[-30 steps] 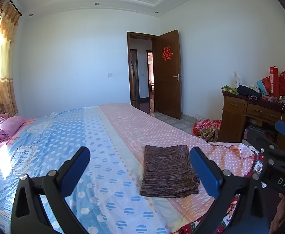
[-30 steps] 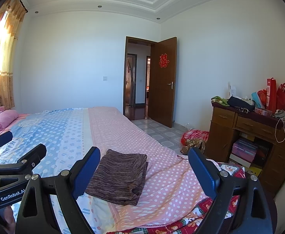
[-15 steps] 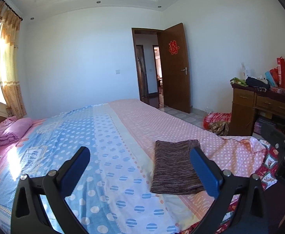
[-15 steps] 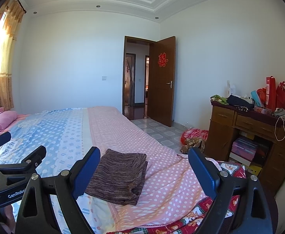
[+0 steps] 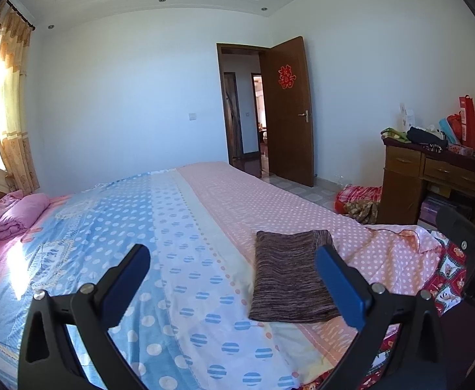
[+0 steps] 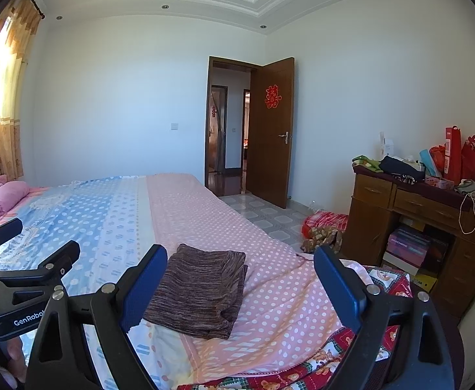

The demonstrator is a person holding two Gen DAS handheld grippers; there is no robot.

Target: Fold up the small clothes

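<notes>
Both tongs, left tongs and right tongs, hang wide open and empty above the folded garment; a careless pass could snag and undo its folds.

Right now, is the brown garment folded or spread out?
Folded: the brown garment lies as a compact rectangle with stacked layers on the bed.

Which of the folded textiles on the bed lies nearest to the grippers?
The brown striped garment, folded flat on the pink dotted sheet near the foot. The pink bundle lies far off by the headboard.
</notes>
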